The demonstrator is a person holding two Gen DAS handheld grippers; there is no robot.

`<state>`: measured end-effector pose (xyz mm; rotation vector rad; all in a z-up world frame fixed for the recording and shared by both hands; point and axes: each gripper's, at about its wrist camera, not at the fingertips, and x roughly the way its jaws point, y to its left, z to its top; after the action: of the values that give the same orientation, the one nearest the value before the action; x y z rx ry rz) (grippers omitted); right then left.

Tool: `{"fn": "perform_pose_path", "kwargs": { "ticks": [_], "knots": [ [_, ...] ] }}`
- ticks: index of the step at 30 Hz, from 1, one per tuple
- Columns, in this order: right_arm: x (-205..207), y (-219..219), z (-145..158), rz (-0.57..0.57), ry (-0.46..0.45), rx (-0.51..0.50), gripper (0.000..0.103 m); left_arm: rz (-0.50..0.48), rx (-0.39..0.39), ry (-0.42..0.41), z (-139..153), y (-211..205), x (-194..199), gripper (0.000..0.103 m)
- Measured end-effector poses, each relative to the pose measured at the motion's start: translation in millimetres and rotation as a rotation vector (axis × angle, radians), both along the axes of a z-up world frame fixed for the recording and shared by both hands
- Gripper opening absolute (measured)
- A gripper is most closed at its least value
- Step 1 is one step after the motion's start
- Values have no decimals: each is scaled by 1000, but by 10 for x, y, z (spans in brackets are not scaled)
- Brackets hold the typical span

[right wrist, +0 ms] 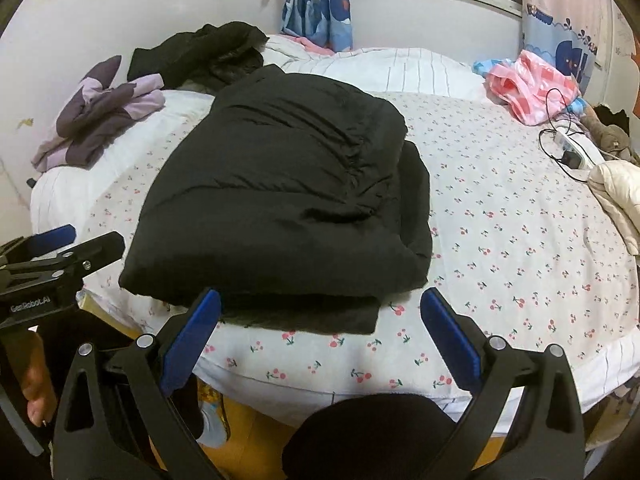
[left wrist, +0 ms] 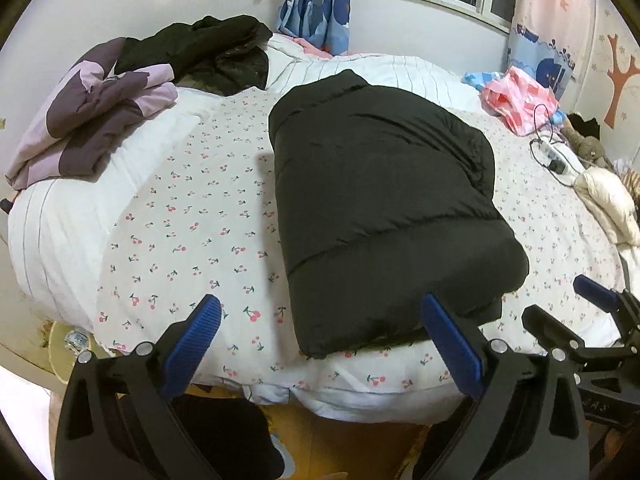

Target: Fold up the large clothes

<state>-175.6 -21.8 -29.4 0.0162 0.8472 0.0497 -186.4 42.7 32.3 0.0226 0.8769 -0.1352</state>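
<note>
A black puffer jacket (left wrist: pixel 384 200) lies folded into a thick block on the cherry-print bedsheet (left wrist: pixel 192 232); the right wrist view shows the same jacket (right wrist: pixel 280 200) with folded layers at its near edge. My left gripper (left wrist: pixel 320 314) hovers open at the bed's near edge, nothing between its blue pads, its right fingertip in front of the jacket's near corner. My right gripper (right wrist: pixel 320 308) is open too, just short of the jacket's near edge, holding nothing. Each gripper shows in the other's view: the right gripper (left wrist: pixel 560 304) at the right, the left gripper (right wrist: pixel 68 244) at the left.
A purple garment (left wrist: pixel 92 120) and a dark garment (left wrist: pixel 208 52) lie at the bed's far left. A pink bag (left wrist: pixel 520 98), a power strip with cable (left wrist: pixel 554 156) and a cream jacket (left wrist: pixel 612 204) lie at the right. A wall and curtained window stand behind the bed.
</note>
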Motion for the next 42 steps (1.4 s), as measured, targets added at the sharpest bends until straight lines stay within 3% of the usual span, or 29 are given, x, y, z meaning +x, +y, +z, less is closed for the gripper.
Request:
{"fn": "perform_pose_path", "kwargs": {
  "ticks": [4,8,42],
  "knots": [
    [-23,-21,-24,-13,9,-3,97,-5,-18,3,5,-13,-49,96],
    [-31,-17,-52,-14,18,5,97,-22,32,24,-18,-92,-68,96],
    [-98,10,-113,9,56,34,97,-45,24,31,19,-231,-223,96]
  ]
}}
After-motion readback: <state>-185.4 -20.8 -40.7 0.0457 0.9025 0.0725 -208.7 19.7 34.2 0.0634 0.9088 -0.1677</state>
